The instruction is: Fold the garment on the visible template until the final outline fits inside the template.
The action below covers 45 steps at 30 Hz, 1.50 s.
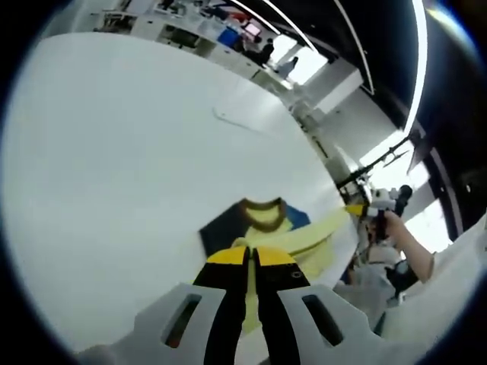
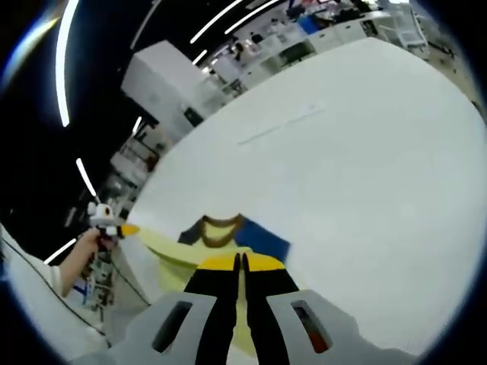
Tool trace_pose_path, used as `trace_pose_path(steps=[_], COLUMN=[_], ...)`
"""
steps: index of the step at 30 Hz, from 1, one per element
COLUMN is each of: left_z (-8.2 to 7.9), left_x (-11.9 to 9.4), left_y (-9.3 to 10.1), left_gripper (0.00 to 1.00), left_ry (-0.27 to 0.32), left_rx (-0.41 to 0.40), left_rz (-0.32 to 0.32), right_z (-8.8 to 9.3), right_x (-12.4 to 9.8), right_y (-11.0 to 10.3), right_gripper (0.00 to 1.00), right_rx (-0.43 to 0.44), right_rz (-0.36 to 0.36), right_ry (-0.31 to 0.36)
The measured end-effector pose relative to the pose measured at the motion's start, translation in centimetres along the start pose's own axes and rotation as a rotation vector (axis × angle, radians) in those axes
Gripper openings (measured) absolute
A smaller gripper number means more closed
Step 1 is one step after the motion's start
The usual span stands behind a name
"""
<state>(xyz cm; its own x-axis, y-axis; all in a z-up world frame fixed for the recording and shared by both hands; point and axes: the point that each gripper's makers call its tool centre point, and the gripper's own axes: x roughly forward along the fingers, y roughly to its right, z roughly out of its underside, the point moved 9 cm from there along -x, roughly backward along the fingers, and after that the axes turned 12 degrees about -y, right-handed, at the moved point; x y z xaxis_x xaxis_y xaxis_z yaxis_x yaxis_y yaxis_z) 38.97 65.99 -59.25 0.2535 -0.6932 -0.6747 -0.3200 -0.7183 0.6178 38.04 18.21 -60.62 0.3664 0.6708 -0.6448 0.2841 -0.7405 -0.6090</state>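
Both tools are pinching the shirt (image 1: 274, 236) at opposite ends and holding it stretched between them, which looks like a way to pull it taut and flat before a fold is laid down. In the left gripper view the left tool (image 1: 250, 257) has its jaws pressed together on pale yellow cloth, and the right tool (image 1: 364, 211) grips the far end of a yellow band of fabric that runs out from the collar. In the right gripper view the right tool (image 2: 240, 262) is likewise closed on yellow cloth, with the left tool (image 2: 114, 227) at the far tip.

The shirt is pale yellow with a brown collar (image 2: 219, 228) and dark blue panels either side of that collar. It sits at the near edge of the white counter (image 1: 137, 167), partly lifted. A faint line (image 2: 281, 125) lies on the counter well beyond the collar; I cannot tell whether it belongs to the template.
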Motion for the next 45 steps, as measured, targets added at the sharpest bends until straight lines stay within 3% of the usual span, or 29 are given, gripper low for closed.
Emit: trace_pose_path(steps=[45], left_z=[-0.8], left_x=[3.0], left_y=[-2.8], left_gripper=[0.00], left_ry=[-0.047], left_rx=[-0.047], left_rz=[-0.011], right_z=[-0.9], right_x=[3.3], right_y=[2.6], right_gripper=[0.03], right_rx=[0.031], right_rz=[0.019], right_ry=[-0.067])
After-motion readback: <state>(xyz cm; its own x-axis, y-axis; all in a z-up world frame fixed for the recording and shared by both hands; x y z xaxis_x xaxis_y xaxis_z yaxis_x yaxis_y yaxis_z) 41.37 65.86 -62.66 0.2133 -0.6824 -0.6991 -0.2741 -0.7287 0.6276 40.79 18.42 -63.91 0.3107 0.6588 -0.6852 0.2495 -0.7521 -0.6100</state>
